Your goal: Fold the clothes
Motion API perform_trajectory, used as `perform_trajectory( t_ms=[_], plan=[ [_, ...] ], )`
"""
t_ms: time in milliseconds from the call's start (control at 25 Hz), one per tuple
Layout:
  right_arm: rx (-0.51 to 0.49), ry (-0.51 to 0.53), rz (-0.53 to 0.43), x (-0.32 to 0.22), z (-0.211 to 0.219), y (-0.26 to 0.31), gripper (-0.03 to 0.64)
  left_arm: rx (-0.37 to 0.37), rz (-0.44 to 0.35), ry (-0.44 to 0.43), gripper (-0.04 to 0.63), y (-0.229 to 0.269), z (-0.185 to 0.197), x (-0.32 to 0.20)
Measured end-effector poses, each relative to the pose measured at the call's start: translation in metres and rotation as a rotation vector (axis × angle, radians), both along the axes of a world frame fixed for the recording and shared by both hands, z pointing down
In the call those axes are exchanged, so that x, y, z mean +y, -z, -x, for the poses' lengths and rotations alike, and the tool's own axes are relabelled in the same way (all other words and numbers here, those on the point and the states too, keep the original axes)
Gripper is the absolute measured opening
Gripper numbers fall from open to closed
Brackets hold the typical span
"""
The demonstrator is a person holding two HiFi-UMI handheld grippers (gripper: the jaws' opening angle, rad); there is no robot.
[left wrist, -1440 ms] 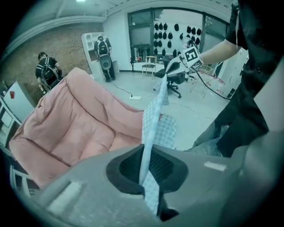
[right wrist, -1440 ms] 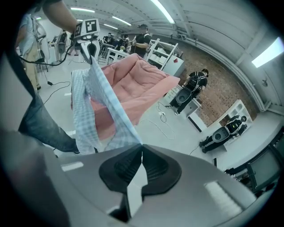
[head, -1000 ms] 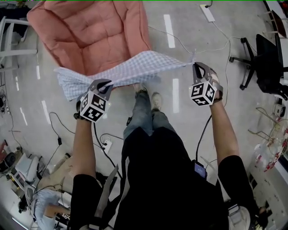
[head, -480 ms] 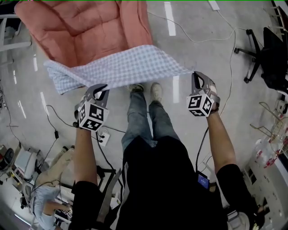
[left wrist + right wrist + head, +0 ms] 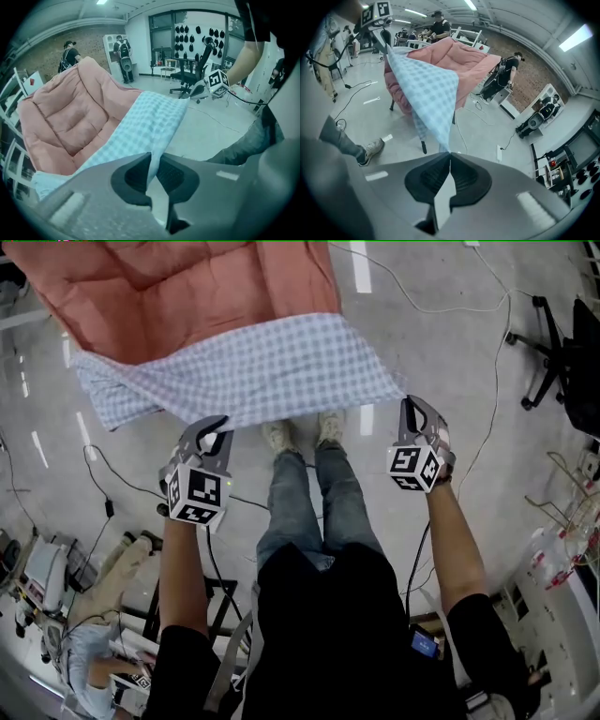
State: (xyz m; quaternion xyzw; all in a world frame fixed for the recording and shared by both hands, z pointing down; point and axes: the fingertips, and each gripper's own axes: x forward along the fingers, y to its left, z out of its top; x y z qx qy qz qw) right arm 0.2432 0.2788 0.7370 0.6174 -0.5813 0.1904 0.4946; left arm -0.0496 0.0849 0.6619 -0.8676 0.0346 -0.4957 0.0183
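Head view: the checked cloth (image 5: 253, 367) spans from the left gripper (image 5: 217, 427) to the right gripper (image 5: 410, 401). Its far edge lies on the pink cushion (image 5: 178, 287) ahead of both.

Left gripper view: the jaws are clamped on the cloth's edge.

Right gripper view: the jaws are clamped on a corner.

The fabric is judged light and limp, so grip it at the corners.

a: light source?
b: ceiling strip lights (image 5: 576, 37); bright, even light, soft shadows.
a: glare?
b: white streaks (image 5: 361, 268) on the glossy floor (image 5: 441, 362).
a: distortion?
b: both gripper views bend strongly at the edges, with dark corners, a teal cast and a soft near foreground.
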Motion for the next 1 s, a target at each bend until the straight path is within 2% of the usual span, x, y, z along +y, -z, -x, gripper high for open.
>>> perform_trajectory(
  t_ms=[160, 280, 480, 800, 1000],
  plan=[
    [-0.015, -0.014, 0.044, 0.003, 0.013, -0.027, 0.013, -0.007, -0.003, 0.018, 0.039, -0.022, 0.01, -0.001],
    [-0.083, -0.03, 0.101, 0.015, 0.021, -0.046, 0.121, -0.012, 0.025, 0.028, 0.098, -0.036, 0.012, 0.006],
    [-0.105, -0.038, 0.1, 0.019, 0.025, -0.044, 0.124, -0.002, 0.054, 0.025, 0.16, -0.043, 0.009, 0.01],
    [-0.098, -0.065, 0.005, -0.015, 0.02, 0.008, 0.126, 0.03, 0.1, 0.06, 0.23, -0.018, 0.006, 0.005],
    [-0.094, -0.034, -0.061, -0.044, 0.008, 0.086, 0.126, 0.031, 0.079, 0.105, 0.241, 0.046, 0.005, -0.011]
  ],
)
